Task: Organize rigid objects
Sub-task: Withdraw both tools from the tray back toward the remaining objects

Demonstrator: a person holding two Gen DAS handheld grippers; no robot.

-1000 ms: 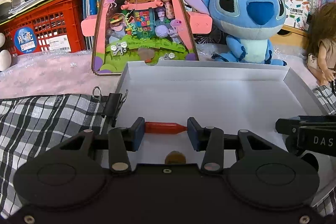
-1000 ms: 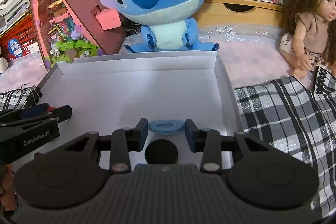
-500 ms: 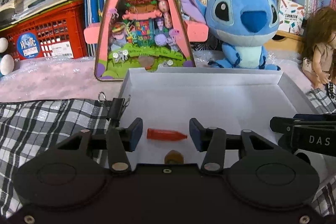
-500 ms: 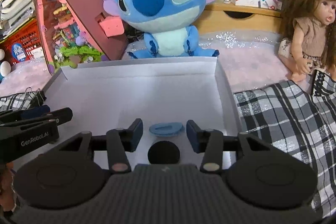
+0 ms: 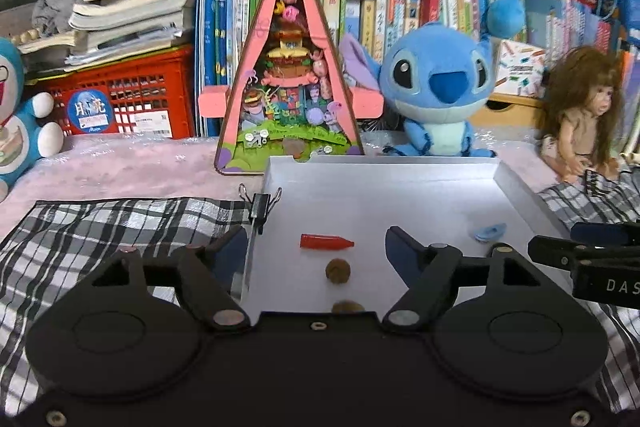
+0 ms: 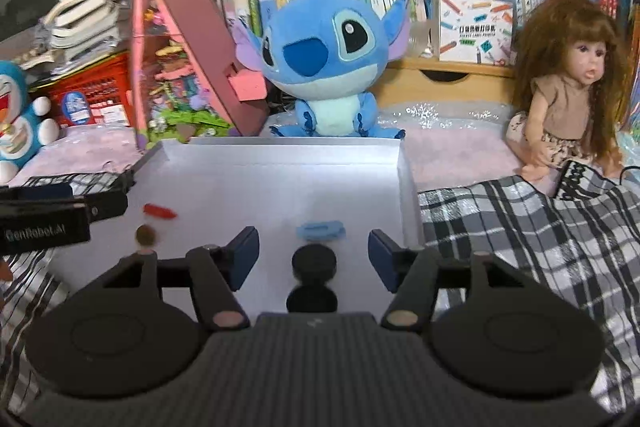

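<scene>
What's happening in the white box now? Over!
Both grippers, left and right, opening, nothing between the jaws. Red piece and blue piece lie in the white box. Nothing in the way.

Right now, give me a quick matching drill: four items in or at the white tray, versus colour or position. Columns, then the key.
Items:
1. small bottle-shaped piece
2. flat oval piece
3. round disc
4. binder clip

Descriptions:
A. black, lying on the tray floor just nearer the camera than the blue piece
B. clipped on the left wall of the white tray
C. red, lying on its side in the tray's left part
D. light blue, lying in the tray's right part

Pairs: 1-C, 2-D, 3-A, 4-B
</scene>
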